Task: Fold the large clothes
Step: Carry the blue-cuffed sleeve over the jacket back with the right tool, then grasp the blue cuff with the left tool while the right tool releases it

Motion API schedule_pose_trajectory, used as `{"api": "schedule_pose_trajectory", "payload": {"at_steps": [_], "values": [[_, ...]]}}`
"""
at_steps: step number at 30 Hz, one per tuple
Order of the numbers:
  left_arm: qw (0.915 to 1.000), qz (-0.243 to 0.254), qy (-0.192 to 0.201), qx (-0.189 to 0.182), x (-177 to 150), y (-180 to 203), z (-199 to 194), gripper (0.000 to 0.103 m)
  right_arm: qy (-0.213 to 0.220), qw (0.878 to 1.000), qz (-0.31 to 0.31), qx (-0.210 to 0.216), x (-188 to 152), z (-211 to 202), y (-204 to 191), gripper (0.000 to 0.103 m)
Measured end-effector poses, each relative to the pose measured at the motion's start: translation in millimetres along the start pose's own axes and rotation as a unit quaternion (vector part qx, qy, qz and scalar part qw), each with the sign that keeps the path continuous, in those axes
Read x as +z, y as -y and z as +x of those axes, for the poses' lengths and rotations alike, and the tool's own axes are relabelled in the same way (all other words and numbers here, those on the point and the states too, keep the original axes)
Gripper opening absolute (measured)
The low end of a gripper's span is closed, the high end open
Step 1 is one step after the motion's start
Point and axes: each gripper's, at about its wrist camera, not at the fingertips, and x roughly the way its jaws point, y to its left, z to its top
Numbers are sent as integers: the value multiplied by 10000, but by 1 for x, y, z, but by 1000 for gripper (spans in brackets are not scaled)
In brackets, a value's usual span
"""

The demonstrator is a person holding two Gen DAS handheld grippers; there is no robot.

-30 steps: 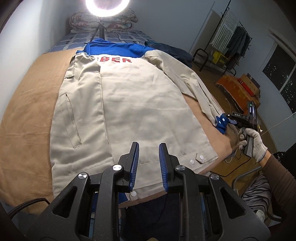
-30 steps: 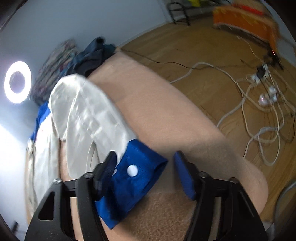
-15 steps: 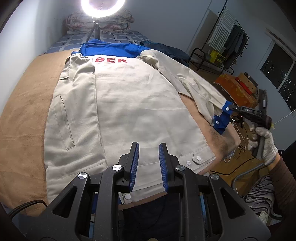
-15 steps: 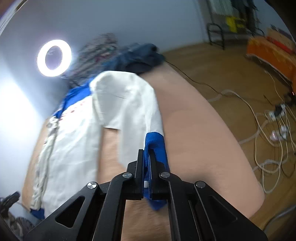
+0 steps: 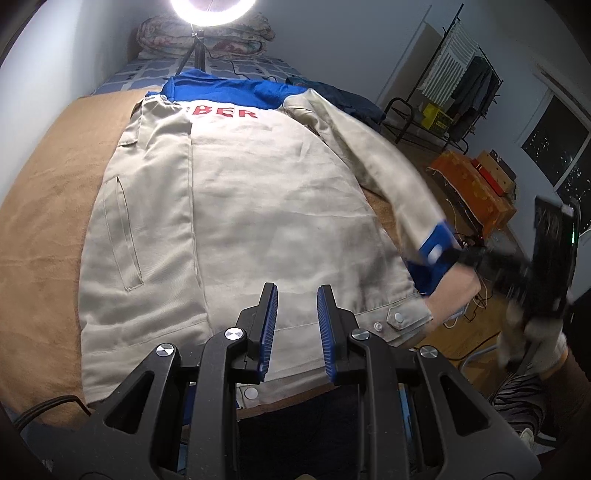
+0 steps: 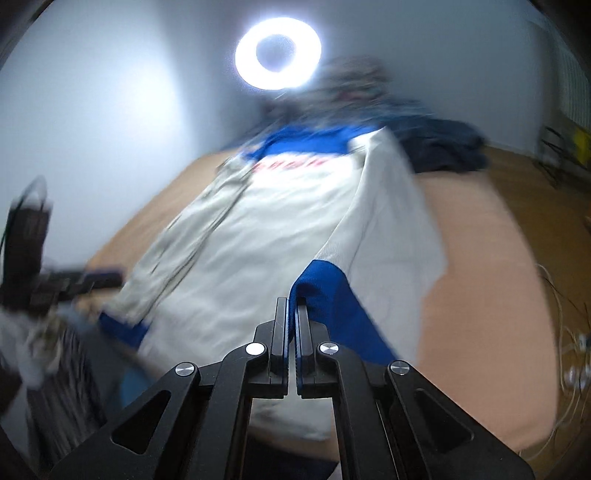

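Nearest to the left wrist camera, the left gripper (image 5: 294,325) hangs over the hem of the jacket (image 5: 236,221) with its two blue pads a little apart and nothing between them; I judge it is not holding anything and waits for its turn. In the right wrist view, the right gripper (image 6: 290,325) has its jaws pressed together on the blue cuff (image 6: 325,295) of the sleeve (image 6: 388,229), and the sleeve hangs from this grip, lifted off the brown bed cover (image 5: 48,206) and stretched toward the shoulder. From the left camera the same cuff (image 5: 436,251) is seen beside the right edge of the jacket, near the hem corner with the snap buttons (image 5: 398,316), and the gloved hand (image 5: 532,332) behind it is blurred. The jacket lies flat, back side up, with red letters (image 5: 225,112) and a blue yoke at the far end. On its left part a panel with a pocket seems already laid over the body, so one side may be folded, but I cannot say this for sure. As I judge, the task is at an early stage: the right sleeve must be laid over the back, and the folds along the length are not yet done. Farther, a ring light (image 5: 210,11) stands before folded quilts (image 5: 207,37).
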Motion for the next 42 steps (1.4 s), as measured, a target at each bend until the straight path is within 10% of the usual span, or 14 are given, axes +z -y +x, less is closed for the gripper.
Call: {"api": "schedule_pose_trajectory", "payload": {"at_steps": [9,20,30,34,42], "values": [[9984,-426,-279,-225,-10,-9,27,21,-1188,9860,-1062,483,-49,68,-68,1],[9815,-1270,-796,-1193,-17,-2,78,43,-159,9832,372,1783,-11,3,0,12],[9658,-1635,-1264,-1568,-23,16,129,43,-457,9736,1922,1140,-15,31,95,28],[9662,-1526,-1355,-1574,-23,20,138,16,-684,9724,1898,1174,-16,38,93,28],[9684,-1401,-1248,-1645,-19,19,133,11,-904,9809,1361,1056,-23,24,66,28]]}}
